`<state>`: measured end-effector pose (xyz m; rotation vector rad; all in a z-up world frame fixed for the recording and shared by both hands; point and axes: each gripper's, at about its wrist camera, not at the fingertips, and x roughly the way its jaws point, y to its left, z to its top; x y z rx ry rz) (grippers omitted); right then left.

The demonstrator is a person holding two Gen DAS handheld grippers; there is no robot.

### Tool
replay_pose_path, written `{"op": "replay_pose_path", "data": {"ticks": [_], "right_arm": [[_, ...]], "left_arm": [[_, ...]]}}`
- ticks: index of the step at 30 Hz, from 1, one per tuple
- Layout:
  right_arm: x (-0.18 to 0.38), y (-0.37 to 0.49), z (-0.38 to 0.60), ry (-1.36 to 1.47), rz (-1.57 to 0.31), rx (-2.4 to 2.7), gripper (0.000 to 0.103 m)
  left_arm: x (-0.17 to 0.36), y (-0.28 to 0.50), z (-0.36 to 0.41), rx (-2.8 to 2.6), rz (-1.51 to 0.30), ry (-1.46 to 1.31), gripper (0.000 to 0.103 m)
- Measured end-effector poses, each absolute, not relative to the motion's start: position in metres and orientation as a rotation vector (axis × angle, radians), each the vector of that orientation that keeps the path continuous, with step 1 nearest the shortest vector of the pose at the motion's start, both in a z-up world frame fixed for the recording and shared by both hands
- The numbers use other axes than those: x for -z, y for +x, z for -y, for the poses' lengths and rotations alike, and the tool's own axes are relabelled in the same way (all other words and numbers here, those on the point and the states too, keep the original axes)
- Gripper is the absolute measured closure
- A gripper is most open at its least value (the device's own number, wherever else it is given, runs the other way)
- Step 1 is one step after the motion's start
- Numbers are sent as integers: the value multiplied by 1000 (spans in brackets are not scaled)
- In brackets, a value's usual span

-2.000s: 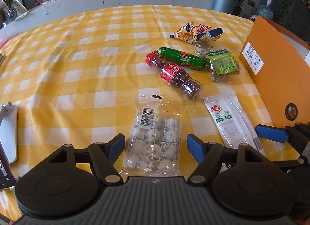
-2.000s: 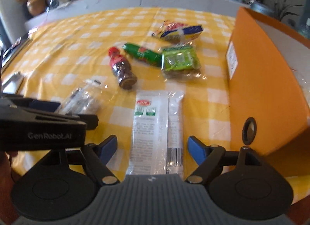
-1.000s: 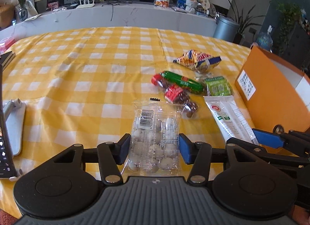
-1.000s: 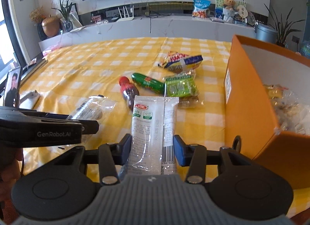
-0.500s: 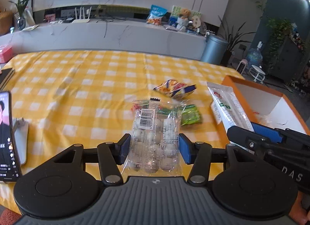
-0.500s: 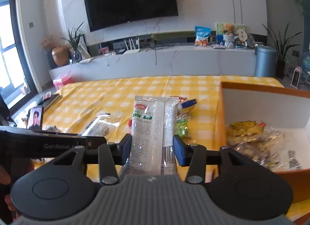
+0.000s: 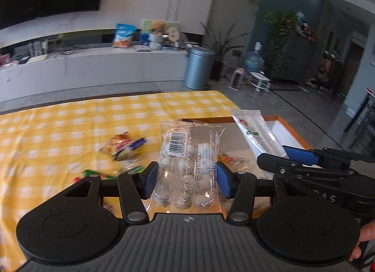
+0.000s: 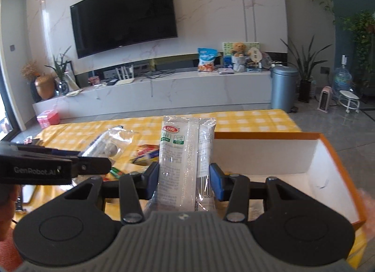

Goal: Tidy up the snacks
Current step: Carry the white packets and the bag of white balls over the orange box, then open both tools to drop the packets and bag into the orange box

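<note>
The left tongs (image 7: 186, 179) are clamped on a clear packet of small white round snacks (image 7: 187, 164), a blue pad pressing each long side. The packet stands up between the pads with its barcode label toward the far end, lifted clear of the desk (image 7: 58, 126), which wears a yellow-and-white checked cloth.

The right tongs (image 8: 184, 181) grip a long white snack packet (image 8: 185, 154) with a red logo and green marks near its far end; the pads press both its sides low down and most of its length sticks up and away past them. In the left wrist view this white packet shows to the right of the clear one, slanting up over the orange box (image 7: 290, 131), with the right tongs just right of the left ones.

The orange box, white inside, sits at the right end of the desk, open at the top. In the right wrist view its near right part lies directly beyond and below the right tongs, and the white packet is over the box's left edge.

On the cloth to the left lie a yellow, red and blue snack bag (image 7: 123, 146) and a green packet (image 7: 93, 174), both blurred and well apart from either held packet. A hand (image 7: 365, 234) shows at the right edge of the left wrist view.
</note>
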<state>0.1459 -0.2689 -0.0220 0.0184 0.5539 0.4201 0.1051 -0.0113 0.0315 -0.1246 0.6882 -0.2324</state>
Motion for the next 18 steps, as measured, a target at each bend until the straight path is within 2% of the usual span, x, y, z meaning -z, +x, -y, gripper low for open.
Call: {"op": "replay_pose_path", "data": {"ticks": [9, 18], "right_arm": [[30, 180, 338, -42, -636, -275, 58], [50, 211, 379, -73, -779, -210, 58]], "left_arm": [[-24, 159, 80, 435, -777, -113, 43], [8, 206, 127, 533, -925, -139, 43]]}}
